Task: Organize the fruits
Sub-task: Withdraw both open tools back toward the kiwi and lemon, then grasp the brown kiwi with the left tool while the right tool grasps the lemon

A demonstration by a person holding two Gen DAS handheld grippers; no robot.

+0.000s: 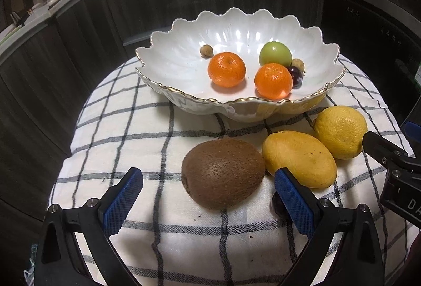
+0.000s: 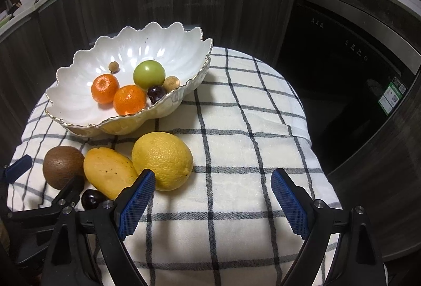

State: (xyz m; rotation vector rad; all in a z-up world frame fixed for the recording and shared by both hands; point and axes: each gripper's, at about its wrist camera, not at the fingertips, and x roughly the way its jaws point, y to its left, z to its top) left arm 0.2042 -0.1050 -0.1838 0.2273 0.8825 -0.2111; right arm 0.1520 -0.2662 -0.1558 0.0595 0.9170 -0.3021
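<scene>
So far I judge the task as about half done. In the scalloped white bowl [image 1: 184,54] I count two mandarins [image 1: 226,69], one green round fruit [image 1: 275,52], one dark plum-like fruit [image 1: 296,75] and two small brown fruits [image 1: 206,50], so these are already sorted. On the checked cloth [image 1: 136,128] that covers the table, four fruits are left. In the left wrist view the kiwi [image 1: 223,173] lies near the centre, at about 6 o'clock from the bowl. The mango [image 1: 300,157] touches it at its 3 o'clock side, and the lemon [image 1: 340,131] sits just beside the mango, toward 2 o'clock. A small dark fruit [image 2: 92,198] hides close to the mango's near end, and I see it better in the right wrist view. My left claw [image 1: 208,203] stands wide open and holds nothing; the kiwi sits just ahead of the gap between its pads, not touched. My right claw [image 2: 213,203] is also wide open and empty, with only cloth between its pads, and the lemon lies just beyond its left pad, at about 10 o'clock. I think the kiwi and the lemon are the next to go into the bowl, then the mango and the small dark fruit.
</scene>
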